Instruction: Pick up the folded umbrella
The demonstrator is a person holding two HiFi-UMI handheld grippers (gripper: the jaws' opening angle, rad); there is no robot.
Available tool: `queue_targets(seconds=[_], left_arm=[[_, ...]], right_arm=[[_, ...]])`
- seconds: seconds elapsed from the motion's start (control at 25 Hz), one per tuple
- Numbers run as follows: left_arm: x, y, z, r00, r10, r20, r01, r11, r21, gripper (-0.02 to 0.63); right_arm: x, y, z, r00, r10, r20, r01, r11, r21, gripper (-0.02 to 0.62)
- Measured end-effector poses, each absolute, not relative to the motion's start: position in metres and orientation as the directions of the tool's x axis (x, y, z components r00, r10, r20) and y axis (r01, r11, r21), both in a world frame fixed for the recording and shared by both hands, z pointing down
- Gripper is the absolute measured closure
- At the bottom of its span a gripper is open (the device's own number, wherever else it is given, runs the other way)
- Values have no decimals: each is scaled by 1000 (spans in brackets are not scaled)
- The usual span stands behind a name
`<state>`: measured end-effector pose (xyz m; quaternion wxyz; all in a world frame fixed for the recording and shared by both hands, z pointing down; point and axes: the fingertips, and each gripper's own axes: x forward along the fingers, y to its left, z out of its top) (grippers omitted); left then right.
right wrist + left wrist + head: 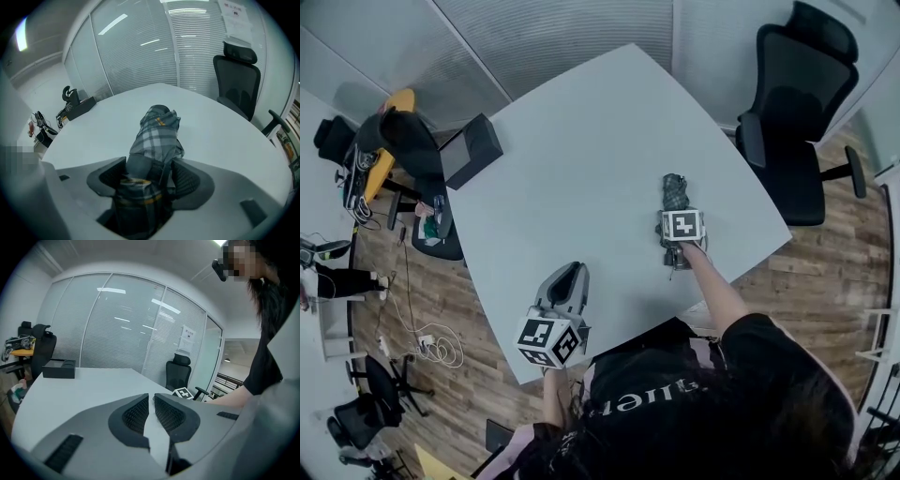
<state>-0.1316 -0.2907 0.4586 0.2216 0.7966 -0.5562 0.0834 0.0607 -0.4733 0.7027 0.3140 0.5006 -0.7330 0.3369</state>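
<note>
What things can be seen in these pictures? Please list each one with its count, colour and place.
table: one, pale grey, centre
folded umbrella: one, grey plaid, lying on the table's right part
box: one, black, at the table's left corner
office chair: one, black, right of the table
cables: white, on the wooden floor, left
left gripper: grey, shut, empty, near table edge
right gripper: grey, open around the umbrella
</note>
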Motion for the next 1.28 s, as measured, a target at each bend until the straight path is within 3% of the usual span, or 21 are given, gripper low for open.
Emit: queue_targets(seconds=[0.4,0.64,1.28], left_arm=[[-138,-276,454,383,-846,370,-919,-307,249,552],[-154,-263,455,385,-849,363,-917,-308,252,552],[-168,-229,442,497,-821,282,-861,-427,277,552]], right_arm=[[71,-461,697,-404,-487,774,-915,209,-346,362],[68,-435,677,-477,-472,741,-877,211,-431,368],[11,-340,534,-670,-559,489,-717,315,-622,370]])
